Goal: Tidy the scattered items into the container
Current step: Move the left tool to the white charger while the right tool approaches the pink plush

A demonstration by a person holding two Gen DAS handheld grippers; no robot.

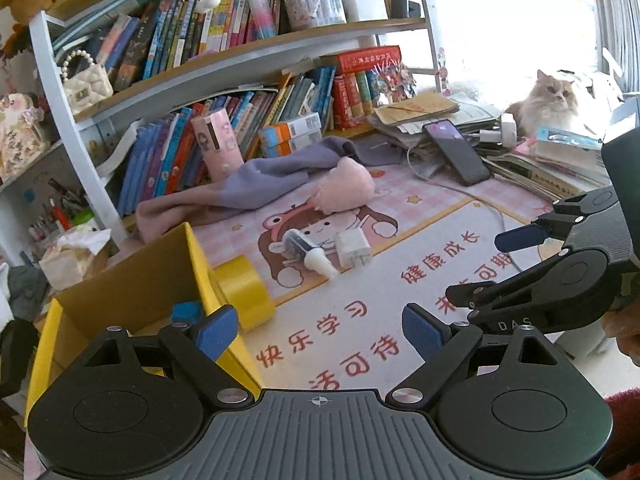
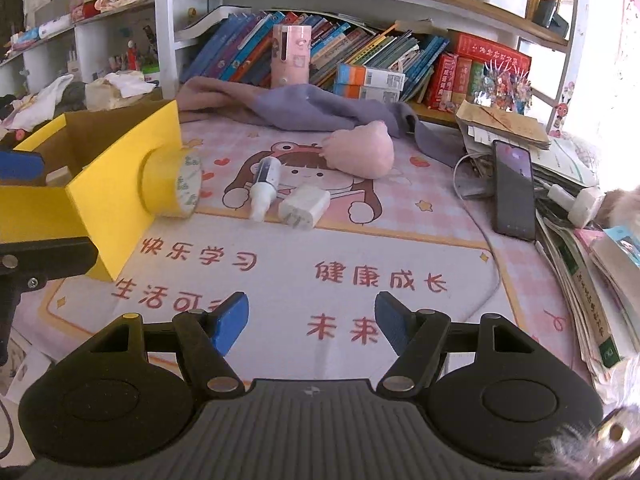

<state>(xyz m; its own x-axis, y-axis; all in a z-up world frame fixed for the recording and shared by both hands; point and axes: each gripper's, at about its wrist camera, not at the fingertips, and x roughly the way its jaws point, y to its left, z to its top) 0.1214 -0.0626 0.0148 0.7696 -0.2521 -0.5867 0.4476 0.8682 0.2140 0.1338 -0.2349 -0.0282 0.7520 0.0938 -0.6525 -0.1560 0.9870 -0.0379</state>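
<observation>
A yellow cardboard box stands open at the desk's left. A yellow tape roll lies against its side. A small spray bottle, a white charger plug and a pink plush lie on the cartoon desk mat. My left gripper is open and empty beside the box's near corner. My right gripper is open and empty over the mat's front, and it also shows in the left wrist view.
A purple cloth lies behind the items. A phone with a cable leans on stacked papers at the right. A cat sits at the far right. Bookshelves line the back.
</observation>
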